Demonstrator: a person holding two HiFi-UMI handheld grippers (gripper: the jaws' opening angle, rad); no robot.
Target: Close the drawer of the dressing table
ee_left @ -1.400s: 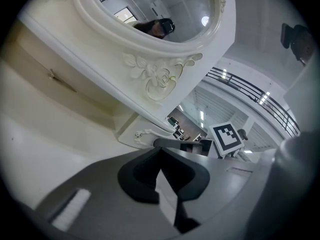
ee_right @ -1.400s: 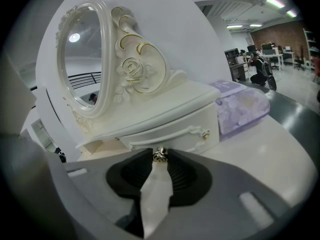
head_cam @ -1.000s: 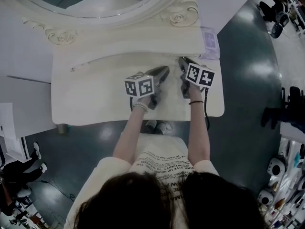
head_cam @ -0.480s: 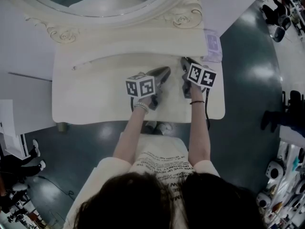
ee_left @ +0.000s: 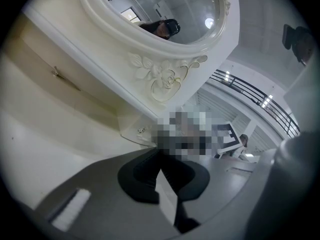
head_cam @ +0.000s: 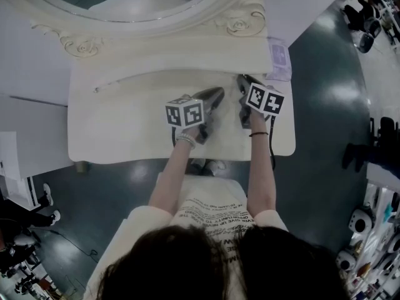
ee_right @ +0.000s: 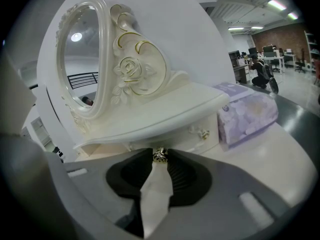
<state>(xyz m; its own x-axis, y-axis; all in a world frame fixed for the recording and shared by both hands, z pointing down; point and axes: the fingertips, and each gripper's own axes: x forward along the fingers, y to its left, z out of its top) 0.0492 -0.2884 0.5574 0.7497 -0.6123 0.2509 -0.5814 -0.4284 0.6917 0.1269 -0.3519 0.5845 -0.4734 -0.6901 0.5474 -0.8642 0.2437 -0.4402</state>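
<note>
Pinching drawer knob, right tool.

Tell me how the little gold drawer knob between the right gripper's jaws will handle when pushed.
The knob looks small, rounded and shiny, so the right gripper may slip off it. It seems rigid and fixed to the drawer, so a push should probably carry straight into it.

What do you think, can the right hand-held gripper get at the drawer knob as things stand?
Probably yes: the drawer knob sits between the tips of the right hand-held gripper, apparently touching both, with nothing in the way.
</note>
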